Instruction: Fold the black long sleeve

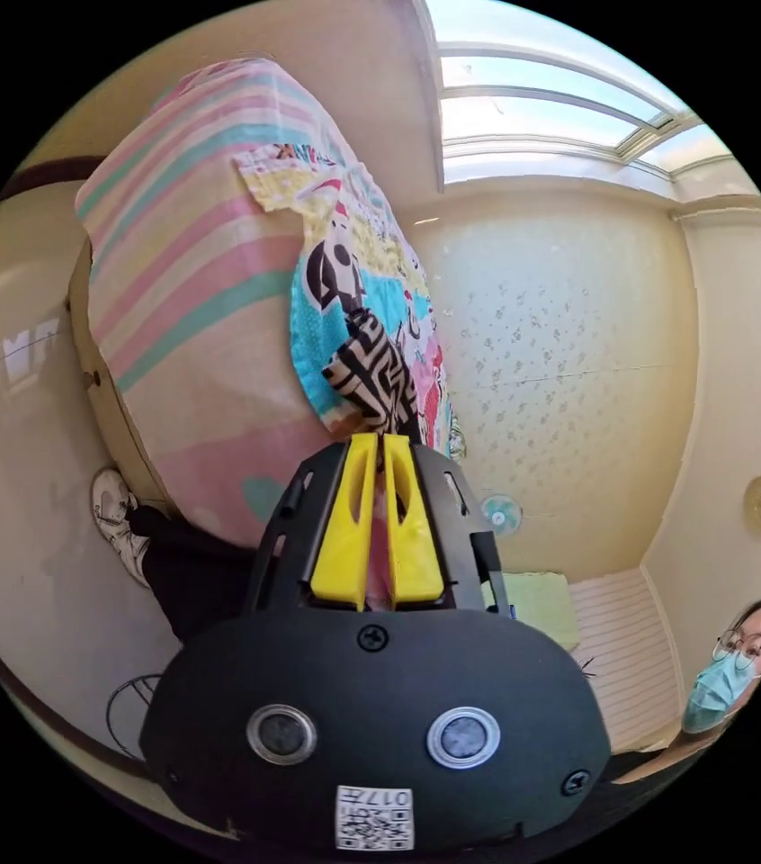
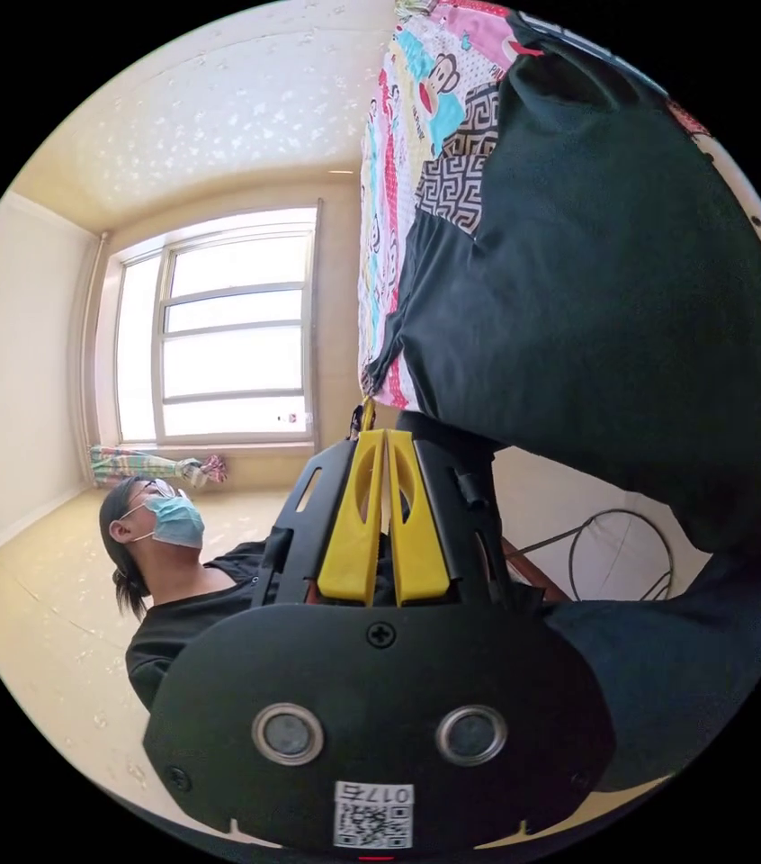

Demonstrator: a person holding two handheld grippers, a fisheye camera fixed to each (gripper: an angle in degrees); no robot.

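Bed: largest item, rolled sideways in your left gripper view. It carries a pastel striped cover in pink, teal and cream, with a cartoon-print sheet laid over part of it. The same sheet appears in your right gripper view.

Black long sleeve: spread across the cartoon-print sheet in your right gripper view, taking up much of the upper right. One patterned sleeve panel, black-and-white key motif, lies at its upper edge. A lower corner of the garment runs down toward your right tool. In your left gripper view the patterned sleeve end rises directly off the tips of your left tool.

Window: multi-pane, bright, on the far wall in your right gripper view.

Person: masked, in a black top, seated on the floor in your right gripper view; also seen at the lower right edge of your left gripper view.

Left tool: 2 yellow jaws nearly together, tips closed on the patterned sleeve end.

Right tool: 2 yellow jaws drawn almost closed, tips at the garment's lower corner; you cannot tell from this angle whether cloth is actually pinched.

Small fan: by the far wall, left gripper view.
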